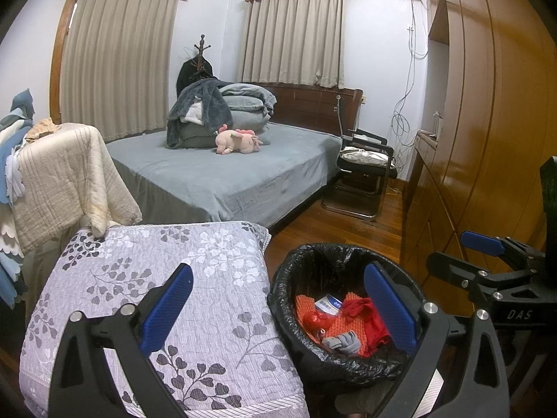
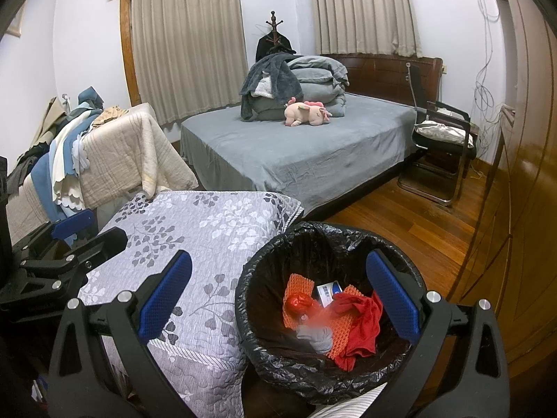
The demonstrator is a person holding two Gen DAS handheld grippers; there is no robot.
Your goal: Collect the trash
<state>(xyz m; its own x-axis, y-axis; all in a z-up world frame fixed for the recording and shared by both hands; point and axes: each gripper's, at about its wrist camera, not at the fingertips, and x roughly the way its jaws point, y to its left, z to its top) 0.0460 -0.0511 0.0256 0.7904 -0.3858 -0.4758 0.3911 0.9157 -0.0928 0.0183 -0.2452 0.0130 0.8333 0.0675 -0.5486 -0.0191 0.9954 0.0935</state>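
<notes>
A bin with a black liner (image 1: 299,271) (image 2: 264,244) stands on the floor beside a grey floral quilted cushion (image 1: 146,278) (image 2: 209,223). Inside lie orange foam netting (image 2: 343,331), a red cloth (image 2: 362,320), a red wrapper (image 2: 297,303), a blue-and-white box (image 2: 329,291) and a grey sock (image 2: 315,338). My left gripper (image 1: 278,306) is open and empty, one finger over the cushion and one over the bin. My right gripper (image 2: 278,303) is open and empty, hovering the same way. Each gripper shows at the edge of the other's view.
A bed with a grey cover (image 1: 243,170), folded bedding and a pink plush toy (image 1: 238,141) stands behind. A rack draped with blankets (image 1: 59,181) is at the left. A black chair (image 1: 365,170) and a wooden wardrobe (image 1: 487,139) are at the right, on a wooden floor.
</notes>
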